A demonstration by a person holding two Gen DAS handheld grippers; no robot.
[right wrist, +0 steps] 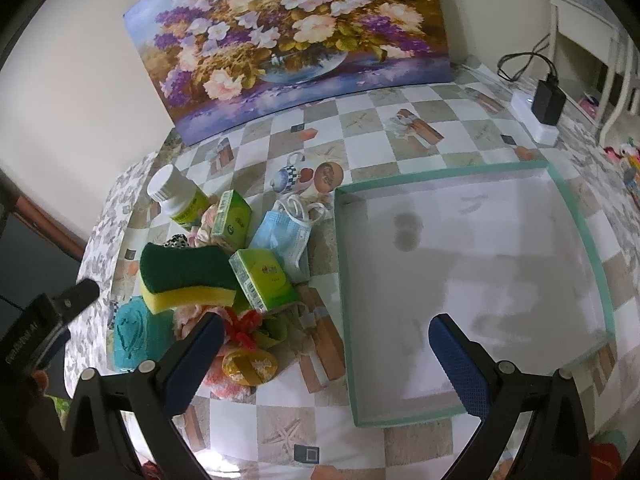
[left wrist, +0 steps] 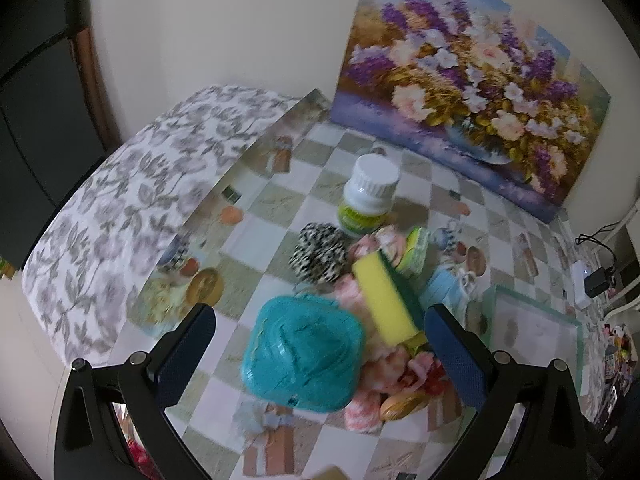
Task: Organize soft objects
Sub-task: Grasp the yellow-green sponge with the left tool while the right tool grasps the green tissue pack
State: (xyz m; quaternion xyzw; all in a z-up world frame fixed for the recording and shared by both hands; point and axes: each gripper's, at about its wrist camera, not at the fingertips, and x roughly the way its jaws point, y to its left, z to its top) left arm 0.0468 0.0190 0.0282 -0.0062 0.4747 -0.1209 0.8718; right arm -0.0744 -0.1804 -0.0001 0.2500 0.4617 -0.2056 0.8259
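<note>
Both grippers hang above a surface (right wrist: 280, 432) covered in a checkered cloth, each with its fingers spread and nothing between them. The left gripper (left wrist: 320, 348) hovers over a pile of things near the middle of the surface; a teal box (left wrist: 304, 356) lies directly under it, between the blue pads. Just to the right of the box a sponge (left wrist: 390, 300), yellow with a dark green scrub side, lies tilted on top of pink cloth (left wrist: 404, 364). Behind them sit a black-and-white scrunchie (left wrist: 318, 252), a white-capped bottle (left wrist: 368, 196) and a green packet (left wrist: 416, 250). The right gripper (right wrist: 326, 356) sits lower right of the same pile, its left finger over the pile's edge and its right finger over a shallow tray (right wrist: 600, 280) with a pale green rim, whose white inside holds nothing. The tray lies just beside the pile, to its right. In the right wrist view a blue face mask (right wrist: 284, 236) lies between the green packets and the tray's near corner, and a red ruffled item (right wrist: 244, 328) sits at the pile's front. A flower painting (right wrist: 296, 40) leans on the wall behind, and a charger (right wrist: 548, 102) is plugged in at the far right.
</note>
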